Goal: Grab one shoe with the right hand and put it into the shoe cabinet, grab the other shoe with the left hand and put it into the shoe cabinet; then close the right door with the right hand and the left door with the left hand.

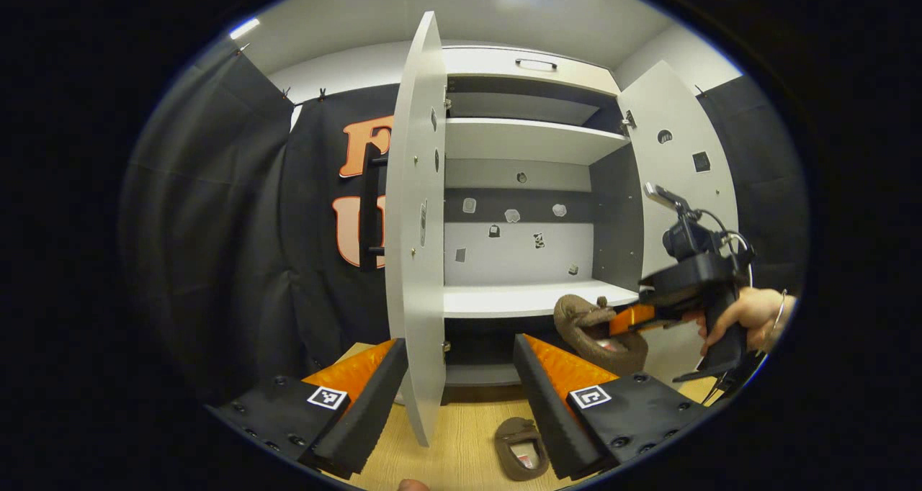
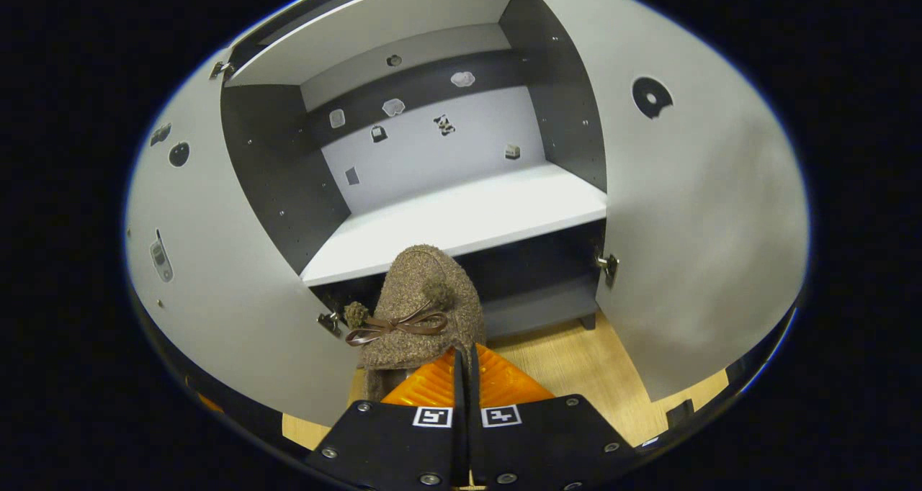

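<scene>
Carrying: the held shoe (image 2: 418, 311) is clamped in the right gripper (image 2: 464, 365), both orange fingers (image 2: 432, 383) pinching its heel edge; it hangs toe-forward, just in front of the cabinet's white shelf (image 2: 461, 214), not yet on it.
Seen from the side: in the left gripper view the held shoe (image 1: 598, 332) droops from the right gripper (image 1: 634, 318), a hand (image 1: 749, 314) on the grip.
Placing well: I judge the toe should clear the shelf lip before going in; raise it a little, push deep enough that the doors can shut, and let go only once the sole lies flat.
Risk: the pinch is at one edge, so the soft shoe may swing or slip.
Other shoe: it (image 1: 522, 448) lies on the wooden floor (image 1: 461, 440), just beside the left gripper's right finger.
Left gripper (image 1: 457, 383): spread wide and empty, straddling the left door's (image 1: 418, 224) edge.
Doors: left door and right door (image 2: 706, 224) both stand open.
</scene>
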Available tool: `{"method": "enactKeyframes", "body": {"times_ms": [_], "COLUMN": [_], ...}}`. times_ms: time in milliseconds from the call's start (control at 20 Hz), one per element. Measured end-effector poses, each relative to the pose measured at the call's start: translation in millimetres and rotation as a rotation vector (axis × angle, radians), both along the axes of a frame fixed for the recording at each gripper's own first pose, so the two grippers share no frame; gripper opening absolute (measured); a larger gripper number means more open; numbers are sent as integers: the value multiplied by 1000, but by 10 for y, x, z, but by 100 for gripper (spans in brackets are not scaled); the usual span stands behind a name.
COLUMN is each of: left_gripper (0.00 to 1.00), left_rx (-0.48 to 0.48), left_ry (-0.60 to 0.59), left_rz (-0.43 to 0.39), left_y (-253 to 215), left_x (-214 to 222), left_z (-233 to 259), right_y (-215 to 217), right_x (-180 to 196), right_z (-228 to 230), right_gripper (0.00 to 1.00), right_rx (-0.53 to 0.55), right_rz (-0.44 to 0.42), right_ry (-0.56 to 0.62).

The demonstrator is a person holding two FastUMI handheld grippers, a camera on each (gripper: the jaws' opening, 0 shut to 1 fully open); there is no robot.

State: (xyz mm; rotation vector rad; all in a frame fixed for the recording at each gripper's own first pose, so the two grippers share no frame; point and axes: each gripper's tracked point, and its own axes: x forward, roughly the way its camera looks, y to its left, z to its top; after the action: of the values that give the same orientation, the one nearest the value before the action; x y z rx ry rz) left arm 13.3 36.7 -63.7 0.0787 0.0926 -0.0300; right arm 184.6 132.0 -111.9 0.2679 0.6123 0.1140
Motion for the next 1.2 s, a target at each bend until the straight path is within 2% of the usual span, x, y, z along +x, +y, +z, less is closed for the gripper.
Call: {"method": "enactKeyframes", "body": {"times_ms": [150,200,400,550,750,800,900,950,1000,1050,1200], "left_gripper": [96,94,99,96,94,99,99,94,96,94,99], "left_rx": [0,-4,5,1,-2,-2,-4,-3,-4,-5,-7], "left_ry": [1,4,8,17,37,44,49,54,61,69,84], "left_rz": [-4,-6,-8,-1,10,16,29,39,49,57,76], "left_y": [-19,-25,-9,15,49,66,102,129,155,182,240], "left_x": [14,27,79,110,161,179,200,209,216,219,226], "left_z": [-20,-33,-74,-125,-214,-237,-257,-286,-312,-337,-390], "right_y": [-43,-56,-45,-73,-37,-24,-8,10,17,24,17], "right_x": [379,509,937,1340,1859,1977,2185,2274,2342,2408,2574], "right_z": [225,288,533,671,641,609,564,523,493,457,301], "right_gripper": [0,0,0,0,0,0,0,0,0,0,0], "right_rx": [3,-2,-20,-42,-14,-9,-3,5,17,32,45], "right_rz": [-19,-24,-31,-53,-80,-85,-96,-99,-104,-108,-119], "right_ry": [-27,-33,-59,-77,-47,-34,-22,-12,-1,11,47]}}
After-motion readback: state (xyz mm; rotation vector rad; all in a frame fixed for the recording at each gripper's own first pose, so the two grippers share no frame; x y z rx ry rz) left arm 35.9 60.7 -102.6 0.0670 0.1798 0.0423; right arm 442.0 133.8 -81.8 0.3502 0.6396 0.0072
